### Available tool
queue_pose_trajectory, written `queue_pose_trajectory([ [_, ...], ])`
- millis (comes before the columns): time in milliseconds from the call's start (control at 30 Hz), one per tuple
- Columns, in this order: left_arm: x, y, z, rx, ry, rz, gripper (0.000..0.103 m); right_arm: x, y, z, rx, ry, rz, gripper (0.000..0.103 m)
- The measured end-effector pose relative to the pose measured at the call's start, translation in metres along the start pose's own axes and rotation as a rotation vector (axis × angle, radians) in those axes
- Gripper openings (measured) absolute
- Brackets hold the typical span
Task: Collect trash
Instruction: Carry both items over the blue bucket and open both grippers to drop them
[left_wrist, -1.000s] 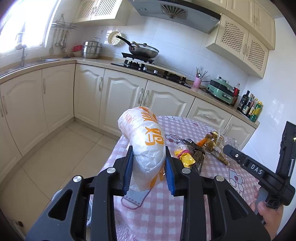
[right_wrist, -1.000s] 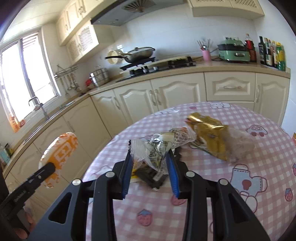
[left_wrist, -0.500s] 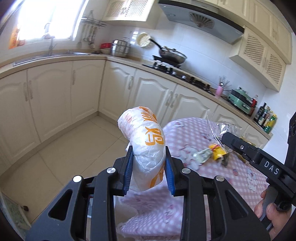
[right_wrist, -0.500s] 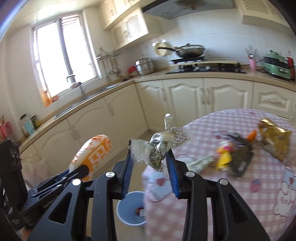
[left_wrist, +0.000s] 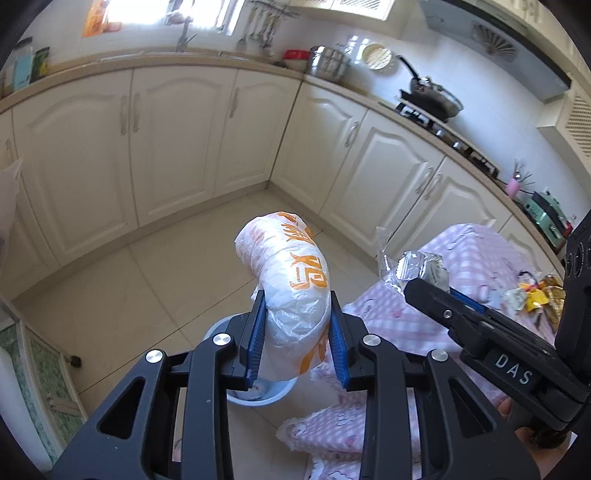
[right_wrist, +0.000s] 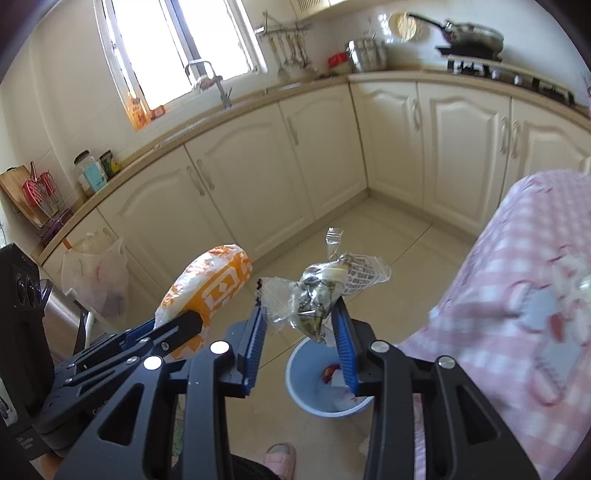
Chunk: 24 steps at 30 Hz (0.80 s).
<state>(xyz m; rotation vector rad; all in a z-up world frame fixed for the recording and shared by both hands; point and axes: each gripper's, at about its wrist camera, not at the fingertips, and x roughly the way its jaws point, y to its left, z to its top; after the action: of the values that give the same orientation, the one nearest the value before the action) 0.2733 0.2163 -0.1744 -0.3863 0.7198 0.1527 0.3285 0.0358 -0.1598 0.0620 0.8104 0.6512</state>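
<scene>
My left gripper (left_wrist: 295, 332) is shut on a crumpled white and orange plastic bag (left_wrist: 291, 280), held over the floor. The bag also shows in the right wrist view (right_wrist: 207, 291). My right gripper (right_wrist: 299, 332) is shut on a crumpled clear and silver wrapper (right_wrist: 317, 295), which also shows in the left wrist view (left_wrist: 417, 266). A light blue waste bin (right_wrist: 306, 384) stands on the floor just below both grippers, with some trash inside. In the left wrist view the bin (left_wrist: 258, 395) is mostly hidden behind the bag and fingers.
The round table with a pink checked cloth (right_wrist: 517, 295) is to the right, with more wrappers (left_wrist: 532, 295) on it. Cream cabinets (left_wrist: 177, 140) line the walls. A plastic bag (right_wrist: 96, 277) hangs at the left. A pink slipper (right_wrist: 280, 454) is below.
Both grippers have swung left, away from the table, and tipped down toward the floor. The blue bin now sits right under them. Both still hold their trash.
</scene>
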Motion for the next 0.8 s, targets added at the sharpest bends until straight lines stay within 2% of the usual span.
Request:
queue_pose_trajectory([
  [133,0.02,0.021,-0.003,-0.022,0.039,0.033,0.029,0.045,0.007,-0.002,-0.003,0.069,0.01,0.036],
  [300,0.044,0.039,-0.003,-0.043,0.078,0.056,0.029,0.086,0.006,-0.003,-0.002,0.114,0.02,0.037],
  [467,0.06,0.047,-0.004,-0.042,0.105,0.066,0.029,0.122,-0.004,0.0,0.012,0.154,0.003,0.046],
  [800,0.085,0.041,-0.006,-0.025,0.149,0.054,0.029,0.126,-0.025,-0.007,0.042,0.155,-0.033,0.049],
])
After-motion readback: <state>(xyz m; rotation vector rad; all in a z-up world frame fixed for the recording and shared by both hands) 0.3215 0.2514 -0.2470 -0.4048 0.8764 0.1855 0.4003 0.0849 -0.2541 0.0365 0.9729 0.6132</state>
